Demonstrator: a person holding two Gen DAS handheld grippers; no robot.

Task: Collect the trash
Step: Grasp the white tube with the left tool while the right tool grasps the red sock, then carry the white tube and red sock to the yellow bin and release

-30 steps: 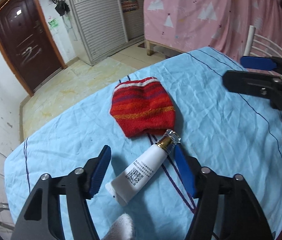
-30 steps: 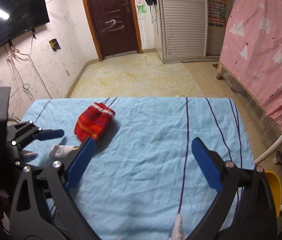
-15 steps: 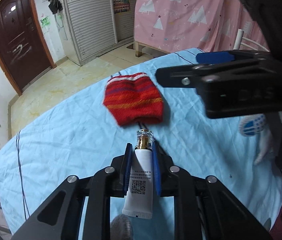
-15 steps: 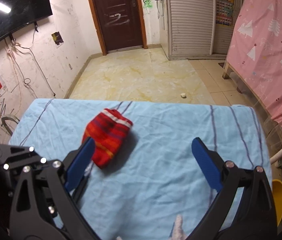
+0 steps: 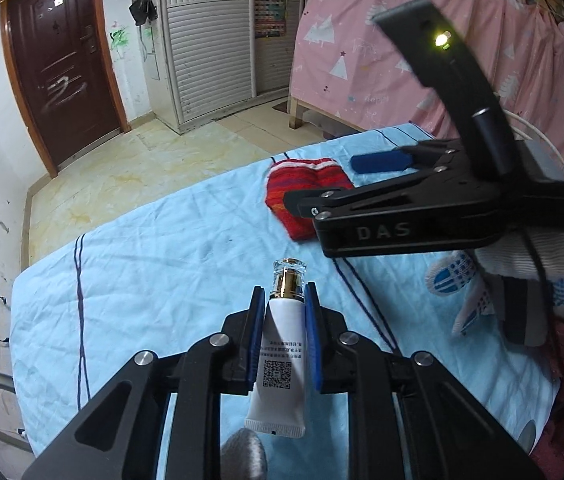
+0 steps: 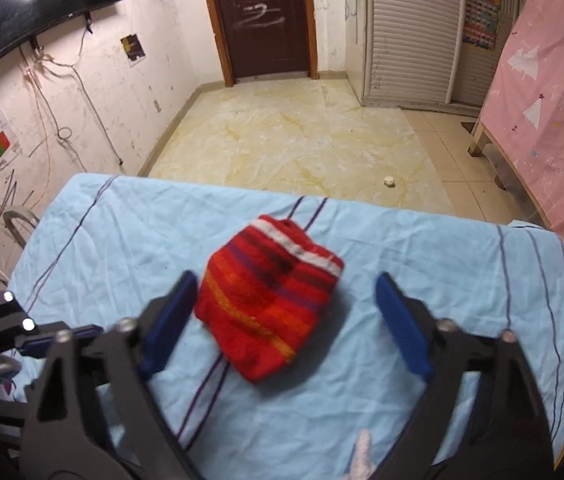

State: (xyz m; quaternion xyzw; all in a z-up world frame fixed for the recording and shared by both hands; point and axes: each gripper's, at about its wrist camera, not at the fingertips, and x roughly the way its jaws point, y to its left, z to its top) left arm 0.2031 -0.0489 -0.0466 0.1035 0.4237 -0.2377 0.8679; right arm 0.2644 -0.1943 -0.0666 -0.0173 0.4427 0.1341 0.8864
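Left wrist view: the left gripper (image 5: 282,328) is pinching a white tube (image 5: 280,364) between its blue pads (image 5: 256,340), just below the tube's gold collar and clear cap. The tube lies lengthwise along the fingers, cap pointing away from the camera, its crimped end hanging back toward the gripper body, above the light blue sheet covering the bench (image 5: 162,272). Farther right and beyond, a red striped knitted pouch (image 5: 302,200) rests on the sheet, partly hidden by the right gripper (image 5: 370,180), which is held by a white gloved hand (image 5: 522,264).

Right wrist view: the left gripper shows only as black parts at the left edge. The right gripper (image 6: 286,320) is spread wide, its blue pads on either side of the pouch (image 6: 270,300); the left pad is just beside the pouch's edge, and the right pad stands apart from it. Whether they touch the cloth cannot be told.
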